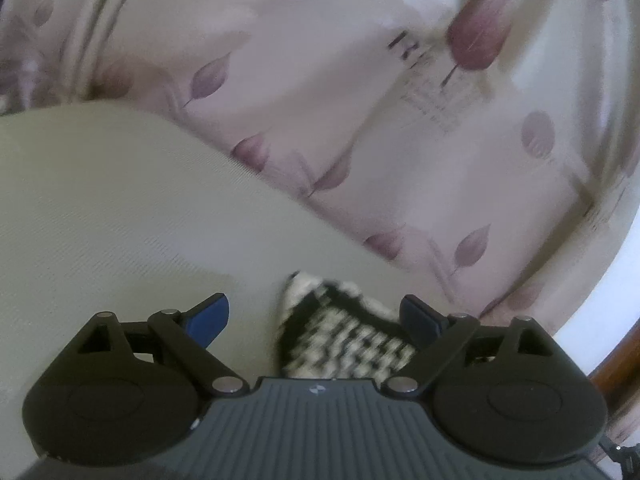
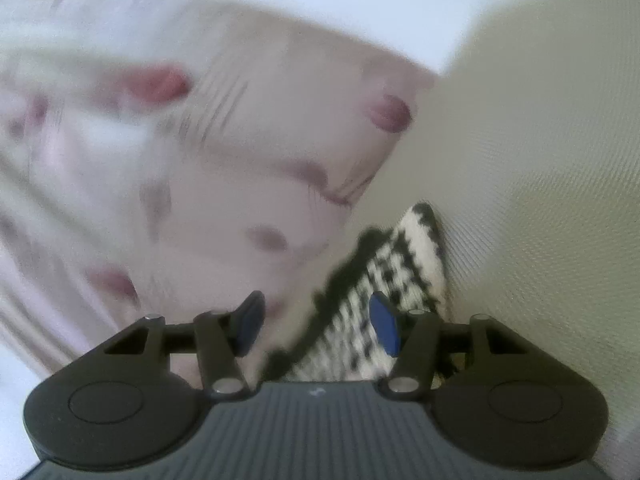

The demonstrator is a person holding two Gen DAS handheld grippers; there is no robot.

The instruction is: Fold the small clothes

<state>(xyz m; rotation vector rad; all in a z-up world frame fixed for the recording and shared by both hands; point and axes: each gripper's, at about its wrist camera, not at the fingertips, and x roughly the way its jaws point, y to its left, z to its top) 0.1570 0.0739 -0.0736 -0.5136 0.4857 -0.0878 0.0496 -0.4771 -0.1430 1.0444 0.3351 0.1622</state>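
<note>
Left gripper (image 1: 316, 318), seen from its own camera: blue-padded fingers (image 1: 210, 320) spread wide, clamped on nothing. Between them, close to the gripper body, a corner of a small knitted cloth (image 1: 344, 336) in a black-and-cream check pattern, lying near the right-hand pad; whether touching it cannot be told through the blur. Under and to the left, a plain pale greenish mat (image 1: 100, 220) with a fine woven texture. Beyond the mat's curved edge, a cream bedsheet (image 1: 320, 100) printed with purple leaves and some dark lettering. At the far lower right, a sliver of brown wood (image 1: 616, 376).

Right gripper (image 2: 318, 326), from its own camera: fingers likewise held apart, gripping nothing. The same checked knitted cloth (image 2: 396, 260) rising up between the fingers and past them, its dark-edged border toward the left, with the right-hand blue pad (image 2: 384, 330) overlapping it in view. The cloth sits at the mat's edge, where pale greenish mat (image 2: 540, 200) on the right meets leaf-print bedsheet (image 2: 200, 160) on the left. Bedsheet heavily blurred here.
</note>
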